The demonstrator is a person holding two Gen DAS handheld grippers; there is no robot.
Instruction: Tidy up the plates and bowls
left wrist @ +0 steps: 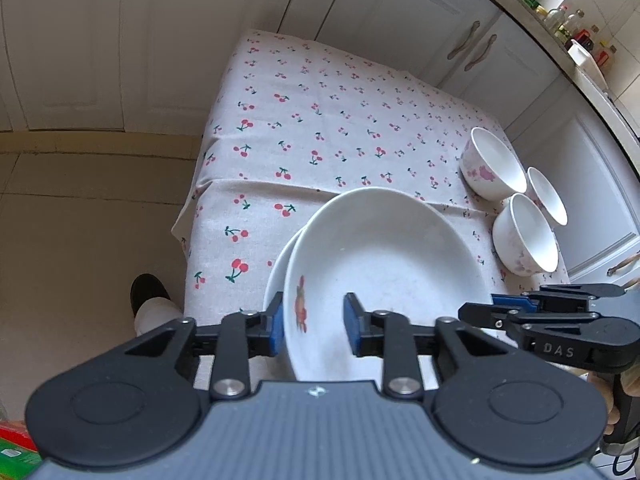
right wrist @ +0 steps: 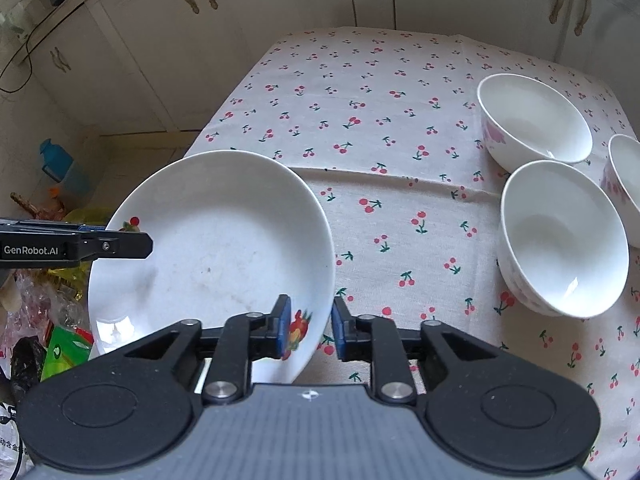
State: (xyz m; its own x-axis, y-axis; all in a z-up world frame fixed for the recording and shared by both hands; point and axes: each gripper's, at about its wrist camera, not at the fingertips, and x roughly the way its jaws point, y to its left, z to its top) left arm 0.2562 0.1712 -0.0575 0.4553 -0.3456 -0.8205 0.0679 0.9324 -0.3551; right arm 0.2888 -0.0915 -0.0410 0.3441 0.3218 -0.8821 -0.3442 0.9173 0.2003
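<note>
A white deep plate (left wrist: 380, 248) with a fruit print rests on a second white plate (left wrist: 275, 276) near the table's front edge. My left gripper (left wrist: 314, 312) straddles its near rim with a wide gap, and the inner pad stands clear of the china. My right gripper (right wrist: 310, 320) straddles the same plate (right wrist: 216, 232) at the printed rim, and a gap shows beside the outer pad. Each gripper shows in the other's view: the right gripper (left wrist: 480, 308) and the left gripper (right wrist: 148, 244). Three flowered bowls (right wrist: 534, 120) (right wrist: 564, 236) (right wrist: 626, 184) stand to the right.
A cherry-print tablecloth (left wrist: 320, 120) covers the table, bare at its far part. White cabinets (right wrist: 280, 0) ring the room. A person's shoe (left wrist: 146, 292) is on the floor at the left. Bags and a blue bottle (right wrist: 56, 160) clutter the floor. Bottles (left wrist: 568, 20) line the counter.
</note>
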